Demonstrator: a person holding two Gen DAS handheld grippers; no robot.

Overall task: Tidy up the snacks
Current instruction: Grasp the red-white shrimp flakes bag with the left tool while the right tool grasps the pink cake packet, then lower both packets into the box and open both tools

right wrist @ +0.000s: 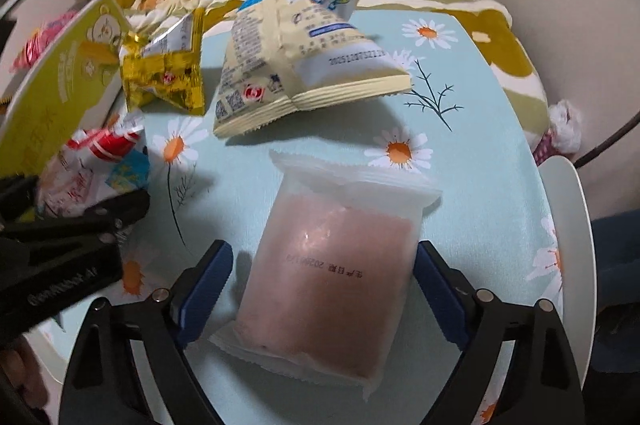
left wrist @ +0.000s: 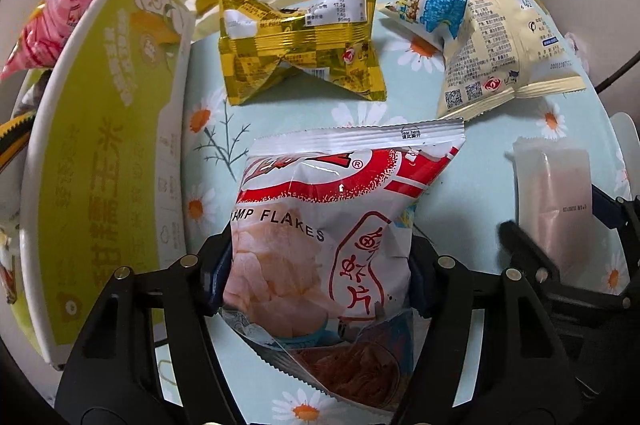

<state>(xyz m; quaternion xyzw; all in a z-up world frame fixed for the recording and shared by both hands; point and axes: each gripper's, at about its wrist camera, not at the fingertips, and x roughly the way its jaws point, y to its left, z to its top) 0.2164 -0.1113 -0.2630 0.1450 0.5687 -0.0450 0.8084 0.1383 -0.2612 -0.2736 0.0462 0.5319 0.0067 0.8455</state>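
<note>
Left gripper (left wrist: 316, 285): pads pressed into the shrimp flakes bag (left wrist: 332, 225), clamped on its lower body. Right gripper (right wrist: 322, 293): jaws straddle the pink pastry pack (right wrist: 332, 277); right pad touching, left pad clear, not gripped. Both packs lie on the daisy tablecloth (right wrist: 472, 129), yellow box (left wrist: 108, 153) alongside. Bags look light, air-puffed, slick film, contents crushable. Pinch mid-body, gently.

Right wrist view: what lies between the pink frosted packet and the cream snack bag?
Only bare daisy-print tablecloth between the pink frosted packet and the cream snack bag.
</note>
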